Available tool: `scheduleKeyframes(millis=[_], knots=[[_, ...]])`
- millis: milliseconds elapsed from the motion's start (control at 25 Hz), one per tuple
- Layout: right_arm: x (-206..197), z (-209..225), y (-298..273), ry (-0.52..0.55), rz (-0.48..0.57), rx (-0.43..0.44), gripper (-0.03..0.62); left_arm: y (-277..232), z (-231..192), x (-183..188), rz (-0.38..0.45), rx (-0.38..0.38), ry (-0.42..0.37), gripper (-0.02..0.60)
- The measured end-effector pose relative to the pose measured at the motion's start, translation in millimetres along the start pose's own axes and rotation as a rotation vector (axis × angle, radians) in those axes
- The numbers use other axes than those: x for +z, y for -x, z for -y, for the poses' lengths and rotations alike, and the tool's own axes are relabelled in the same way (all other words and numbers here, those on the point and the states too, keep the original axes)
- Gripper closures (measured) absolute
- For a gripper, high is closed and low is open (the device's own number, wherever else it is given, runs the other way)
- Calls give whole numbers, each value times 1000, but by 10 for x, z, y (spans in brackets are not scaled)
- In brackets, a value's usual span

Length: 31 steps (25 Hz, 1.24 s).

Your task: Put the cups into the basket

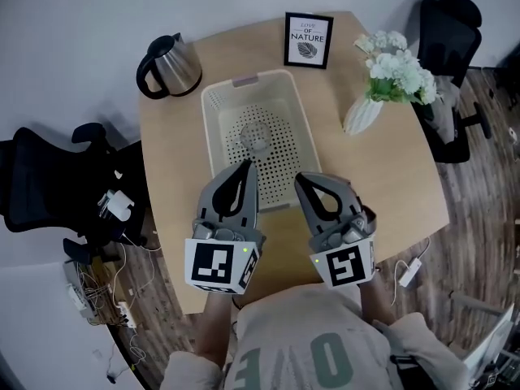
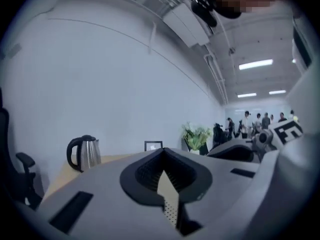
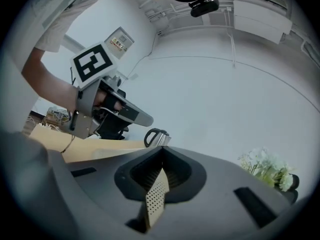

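Editor: Progress on the cups is looking how?

Photographer: One clear cup (image 1: pixel 255 136) is sitting inside the cream basket (image 1: pixel 213 128), on the perforated floor toward its far half. Whether it is standing upright, I am not managing to tell. No other cup is showing anywhere on the table (image 1: pixel 390 193). Going by that, the job is looking finished or close to it. If more cups are waiting, they are lying outside all three views.

Editor: Are the grippers carrying anything?

Photographer: Nothing. The left gripper (image 1: pixel 245 166) is holding its jaws pressed together with nothing pinched; only the basket's dotted plastic is peeking through the slit behind the tips. The right gripper (image 1: pixel 300 179) is doing the same, jaws together and empty. Both are hanging side by side above the basket's near rim, pointing across the table toward the far wall.

Editor: And where is the cup lying relative to them?

Photographer: Ahead of both and below them, well apart from either set of tips, and lying closer to the left gripper's line than the right's. Neither gripper is touching it.

Editor: Anything crowding the basket?

Photographer: Nothing is crowding it. A steel kettle (image 1: pixel 172 65) is standing just beyond its far left corner, a framed print (image 1: pixel 308 40) is standing behind the far rim, and a white vase of flowers (image 1: pixel 382 88) is sitting off to the right.
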State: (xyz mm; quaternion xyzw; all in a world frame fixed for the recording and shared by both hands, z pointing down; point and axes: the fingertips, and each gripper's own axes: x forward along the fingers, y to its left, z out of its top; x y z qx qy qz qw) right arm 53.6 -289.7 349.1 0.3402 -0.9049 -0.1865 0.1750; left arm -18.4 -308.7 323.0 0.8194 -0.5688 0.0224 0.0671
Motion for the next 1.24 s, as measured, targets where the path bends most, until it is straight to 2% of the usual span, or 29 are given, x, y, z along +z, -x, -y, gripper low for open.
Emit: scheduleKeyframes(millis=[80, 240, 680, 1240], knots=[[32, -29, 9, -22, 3, -8, 595, 136, 21, -16, 58, 32, 59, 572], [74, -124, 26, -36, 0, -6, 595, 301, 104, -95, 105, 70, 69, 572], [105, -184, 40, -31, 5, 1, 595, 400, 84, -179, 108, 109, 39, 572], [103, -173, 22, -31, 5, 8, 595, 396, 84, -250, 95, 113, 48, 572]])
